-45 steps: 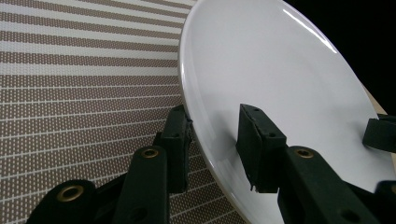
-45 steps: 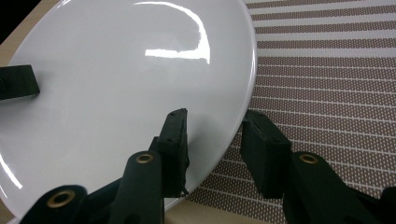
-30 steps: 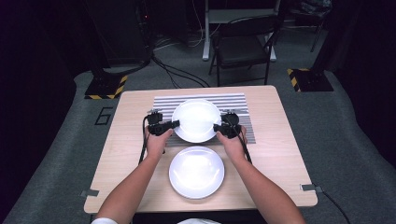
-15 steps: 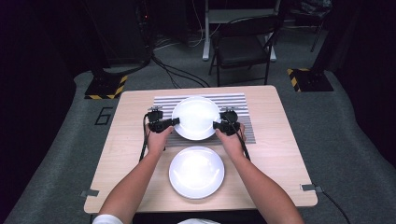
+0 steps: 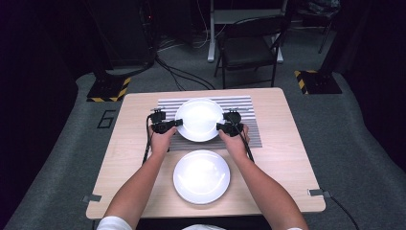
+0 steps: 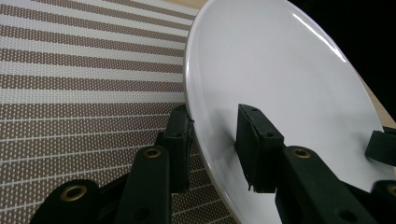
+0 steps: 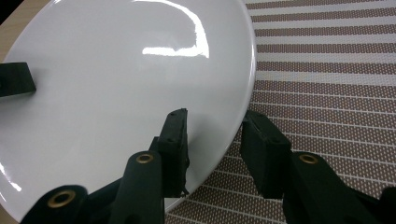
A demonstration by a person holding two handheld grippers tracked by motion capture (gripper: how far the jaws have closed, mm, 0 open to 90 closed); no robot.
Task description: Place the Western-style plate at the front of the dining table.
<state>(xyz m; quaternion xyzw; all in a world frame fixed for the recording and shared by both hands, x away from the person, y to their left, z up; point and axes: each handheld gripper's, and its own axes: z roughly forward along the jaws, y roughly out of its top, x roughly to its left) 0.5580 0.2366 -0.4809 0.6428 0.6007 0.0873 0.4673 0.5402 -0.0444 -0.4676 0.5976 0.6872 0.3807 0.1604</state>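
Far round white plate (image 5: pixel 199 119) on striped woven mat (image 5: pixel 249 132), rim straddled by left gripper (image 6: pixel 212 140) and right gripper (image 7: pixel 214 140), jaws parted; second white plate (image 5: pixel 201 176) just nearer, unobstructed.

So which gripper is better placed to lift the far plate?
Neither alone, I think. The left gripper and right gripper each straddle opposite rims of the far plate on the striped mat, so lifting together looks steadiest.
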